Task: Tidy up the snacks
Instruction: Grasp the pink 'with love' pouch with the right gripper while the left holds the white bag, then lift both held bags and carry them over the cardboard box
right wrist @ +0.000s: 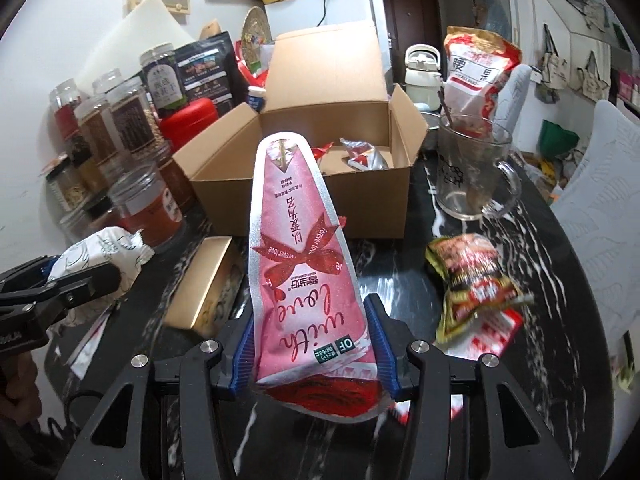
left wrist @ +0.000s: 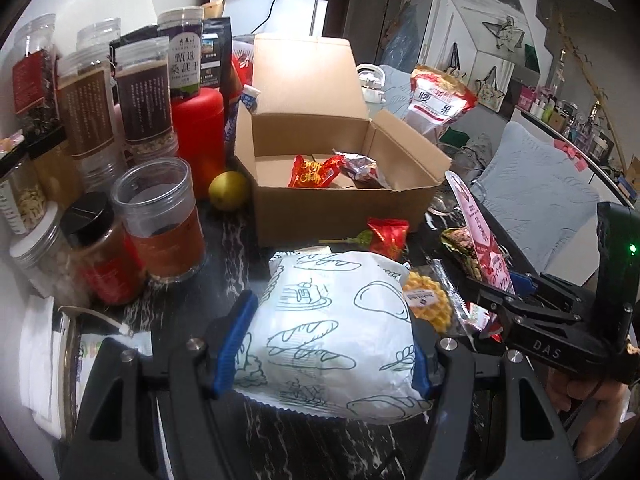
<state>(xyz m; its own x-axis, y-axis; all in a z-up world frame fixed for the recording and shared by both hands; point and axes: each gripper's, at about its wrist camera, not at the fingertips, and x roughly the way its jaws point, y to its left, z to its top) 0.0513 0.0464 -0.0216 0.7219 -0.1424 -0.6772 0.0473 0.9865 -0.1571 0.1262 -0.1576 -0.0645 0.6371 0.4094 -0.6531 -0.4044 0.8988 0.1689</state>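
The left tongs grip a white bread bag between their blue pads, held over the dark marbled desk. The right tongs clamp a pink pouch by its wide end, its tip pointing at the open box ahead. Two wrapped snacks lie in the box. Jars stand left of it.

Black grippers, blue-padded fingers, silver screws, "DAS" lettering
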